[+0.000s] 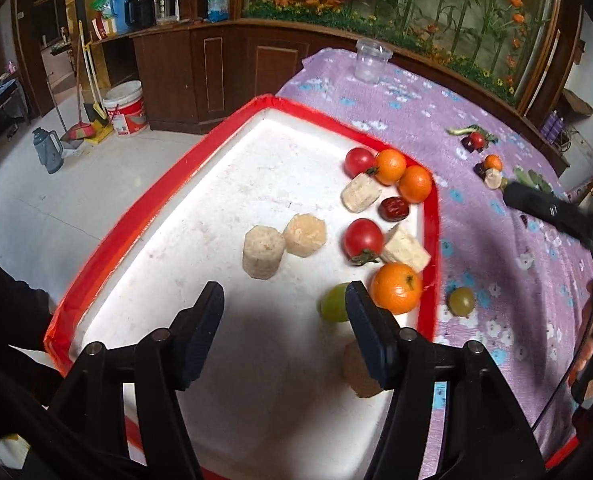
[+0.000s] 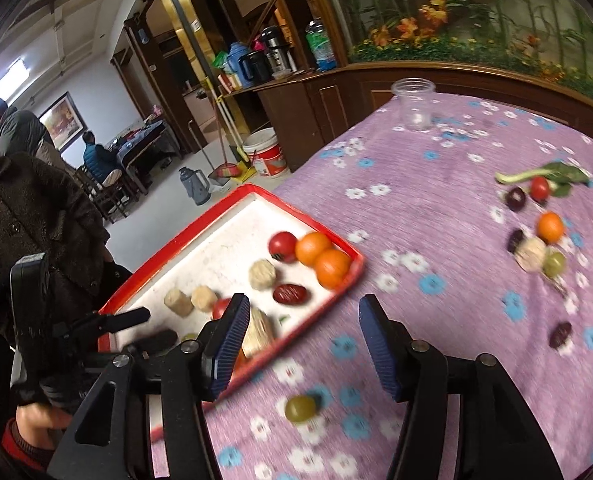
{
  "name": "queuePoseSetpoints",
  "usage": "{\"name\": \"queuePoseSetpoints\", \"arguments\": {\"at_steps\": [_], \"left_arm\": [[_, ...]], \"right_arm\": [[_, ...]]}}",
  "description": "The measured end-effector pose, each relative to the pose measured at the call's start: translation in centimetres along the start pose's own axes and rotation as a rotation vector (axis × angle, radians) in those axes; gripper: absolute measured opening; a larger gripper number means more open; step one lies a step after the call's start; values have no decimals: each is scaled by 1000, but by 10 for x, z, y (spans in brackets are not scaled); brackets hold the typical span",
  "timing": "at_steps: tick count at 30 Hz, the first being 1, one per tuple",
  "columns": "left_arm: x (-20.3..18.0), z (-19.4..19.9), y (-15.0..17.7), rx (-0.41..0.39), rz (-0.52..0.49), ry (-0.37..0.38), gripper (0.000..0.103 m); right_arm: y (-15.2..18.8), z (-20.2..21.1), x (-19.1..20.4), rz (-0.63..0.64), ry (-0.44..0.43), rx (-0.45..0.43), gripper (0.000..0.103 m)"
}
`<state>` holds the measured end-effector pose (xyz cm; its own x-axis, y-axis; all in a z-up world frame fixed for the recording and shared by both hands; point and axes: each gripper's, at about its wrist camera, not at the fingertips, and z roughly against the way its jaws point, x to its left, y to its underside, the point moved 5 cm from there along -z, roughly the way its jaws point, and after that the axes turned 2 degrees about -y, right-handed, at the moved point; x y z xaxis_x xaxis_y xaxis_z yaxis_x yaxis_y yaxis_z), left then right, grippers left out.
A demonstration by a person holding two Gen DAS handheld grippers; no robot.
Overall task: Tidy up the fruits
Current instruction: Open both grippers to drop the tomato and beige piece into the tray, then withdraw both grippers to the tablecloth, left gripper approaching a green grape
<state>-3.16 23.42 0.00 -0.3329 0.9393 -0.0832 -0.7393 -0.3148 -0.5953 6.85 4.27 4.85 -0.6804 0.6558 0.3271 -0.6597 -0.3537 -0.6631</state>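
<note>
Purple flowered cloth holds the tray and a loose green grape just beside its rim, under my empty, parted right gripper; left gripper gapes empty too; I'd pinch that light, slippery, squashable grape gently across its middle.

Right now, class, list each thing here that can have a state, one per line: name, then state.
Left hand-held gripper: open, nothing between its pads.
Right hand-held gripper: open, empty.
Red-rimmed tray: partly filled with fruit along one side.
Clear plastic cup: upright, looks empty.
Green grape beside the tray: loose on the purple cloth, outside the tray.
Orange near the leaf: on the cloth, not yet in the tray.
</note>
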Motion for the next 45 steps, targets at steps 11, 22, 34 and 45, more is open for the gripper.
{"name": "queuePoseSetpoints", "arguments": {"at_steps": [11, 22, 34, 45], "left_arm": [[-58, 29, 1, -70, -88, 58, 62], [-118, 19, 20, -24, -185, 145, 62], [-152, 2, 36, -5, -268, 186, 62], [-153, -23, 30, 2, -238, 184, 41]], "right_arm": [[33, 74, -61, -98, 57, -43, 59], [59, 132, -126, -169, 164, -80, 59], [119, 171, -137, -197, 189, -72, 58], [217, 199, -122, -140, 331, 60, 47]]}}
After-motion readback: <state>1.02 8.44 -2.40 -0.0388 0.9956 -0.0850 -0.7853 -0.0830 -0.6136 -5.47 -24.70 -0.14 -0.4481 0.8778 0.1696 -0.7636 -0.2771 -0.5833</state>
